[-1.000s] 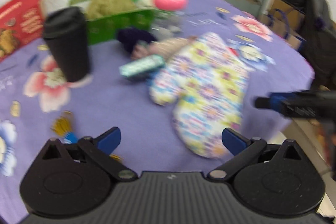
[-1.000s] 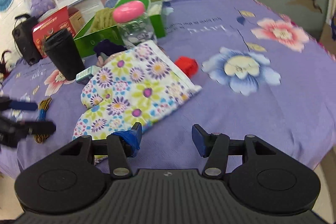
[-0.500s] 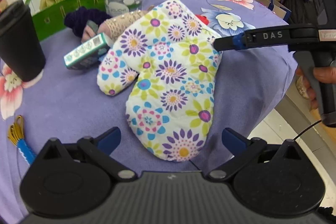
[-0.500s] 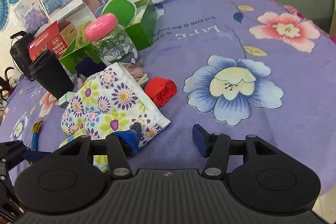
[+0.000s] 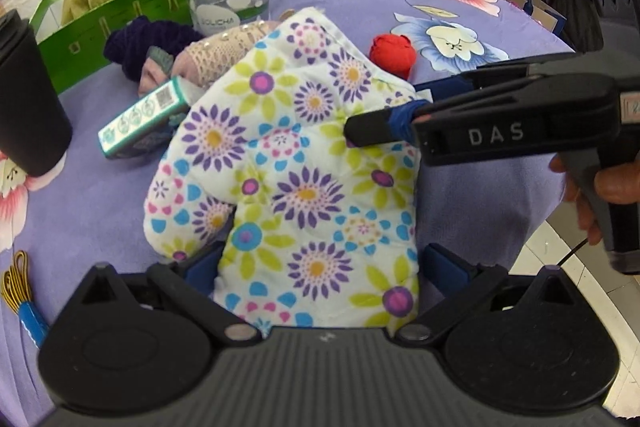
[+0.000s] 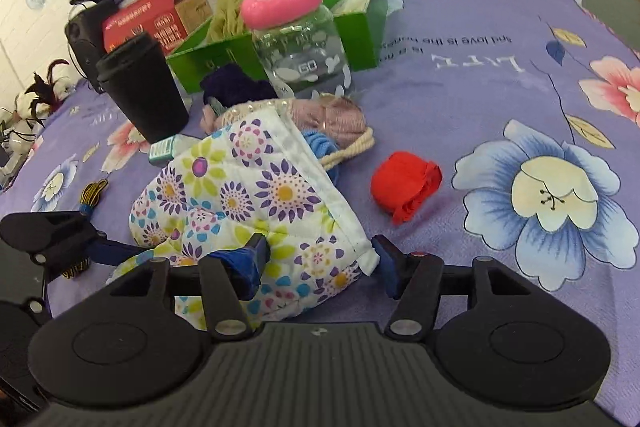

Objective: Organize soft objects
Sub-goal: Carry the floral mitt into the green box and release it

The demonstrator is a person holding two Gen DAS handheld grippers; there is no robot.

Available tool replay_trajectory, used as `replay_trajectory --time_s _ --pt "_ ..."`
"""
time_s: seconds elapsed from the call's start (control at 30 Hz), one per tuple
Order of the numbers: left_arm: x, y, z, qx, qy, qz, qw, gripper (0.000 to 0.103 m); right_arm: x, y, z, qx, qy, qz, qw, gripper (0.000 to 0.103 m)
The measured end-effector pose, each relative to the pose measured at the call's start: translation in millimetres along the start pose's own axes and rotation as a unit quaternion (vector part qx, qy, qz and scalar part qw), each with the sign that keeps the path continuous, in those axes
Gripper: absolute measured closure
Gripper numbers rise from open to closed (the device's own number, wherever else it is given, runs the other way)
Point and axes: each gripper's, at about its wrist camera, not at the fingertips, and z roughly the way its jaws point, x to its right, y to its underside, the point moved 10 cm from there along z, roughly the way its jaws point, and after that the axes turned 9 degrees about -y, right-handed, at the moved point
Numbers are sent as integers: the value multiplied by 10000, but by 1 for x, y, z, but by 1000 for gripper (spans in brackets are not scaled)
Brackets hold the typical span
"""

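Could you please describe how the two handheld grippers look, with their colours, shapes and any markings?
Both are black plastic with ribbed bodies, two round discs and linkage arms with silver pivots. The left gripper has blue fingers. The right gripper also has blue fingers, and its side carries the white letters DAS, above a pistol-style handle with a thin black cable.

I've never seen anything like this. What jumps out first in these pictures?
A big flowery oven mitt lies in the middle of the purple flowered tablecloth, with the left hand-held gripper open around its fingertip end and the right hand-held gripper open at its cuff. Behind it stands a clear jar with a pink lid, and a red cloth ball lies beside the mitt.
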Motion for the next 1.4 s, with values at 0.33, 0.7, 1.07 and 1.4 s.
replay_trajectory --time_s 0.33,0.7,1.07,1.4 --pt "-6 1 -2 90 -57 -81 9999 11 -34 2 7 64 -370 -99 9992 61" --pt "-24 -5 -51 425 64 -440 9981 71 -75 0 -19 308 -772 -106 9965 91" --pt "-104 -141 -88 1484 -871 -155 9850 71 -78 -154 -2 923 -1026 -581 9887 90" --pt "-245 -257 -20 1054 -1286 -461 9850 47 -60 -292 116 357 -711 -1005 9917 84"
